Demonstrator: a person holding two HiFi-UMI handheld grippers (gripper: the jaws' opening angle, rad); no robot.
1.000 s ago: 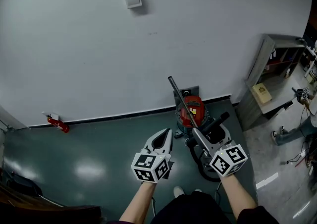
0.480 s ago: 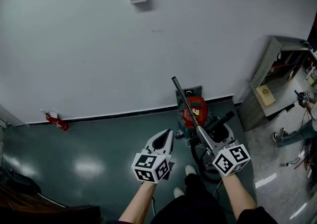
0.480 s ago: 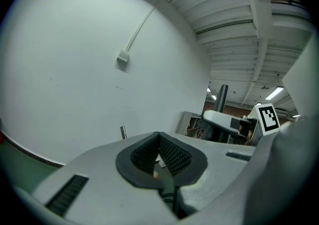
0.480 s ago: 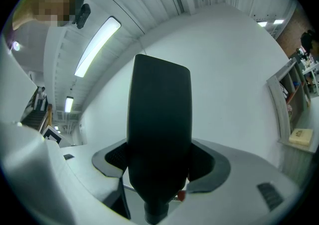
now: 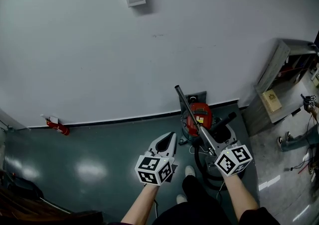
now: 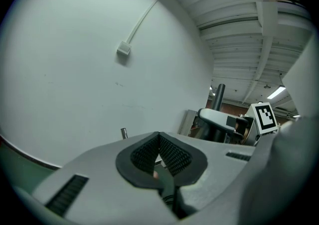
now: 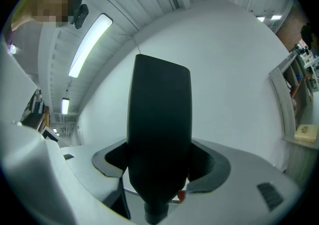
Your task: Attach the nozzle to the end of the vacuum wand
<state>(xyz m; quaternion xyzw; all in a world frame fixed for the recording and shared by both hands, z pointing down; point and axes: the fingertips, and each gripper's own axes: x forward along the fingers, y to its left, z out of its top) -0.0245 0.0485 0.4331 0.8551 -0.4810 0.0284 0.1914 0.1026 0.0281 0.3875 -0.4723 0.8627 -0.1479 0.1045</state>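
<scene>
Nothing is joined yet: the right gripper (image 5: 215, 134) pinches the black tapered plastic nozzle (image 7: 159, 134) between its 2 jaws, the left gripper (image 5: 172, 135) is pressed together on nothing, and the long dark metal vacuum wand (image 5: 184, 102) leans bare-ended over the red canister vacuum (image 5: 199, 114).

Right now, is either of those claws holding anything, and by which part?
The right gripper clamps the black nozzle near its narrower base; the left gripper is shut and empty.

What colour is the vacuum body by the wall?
The vacuum body is red, clearest in head view.
</scene>
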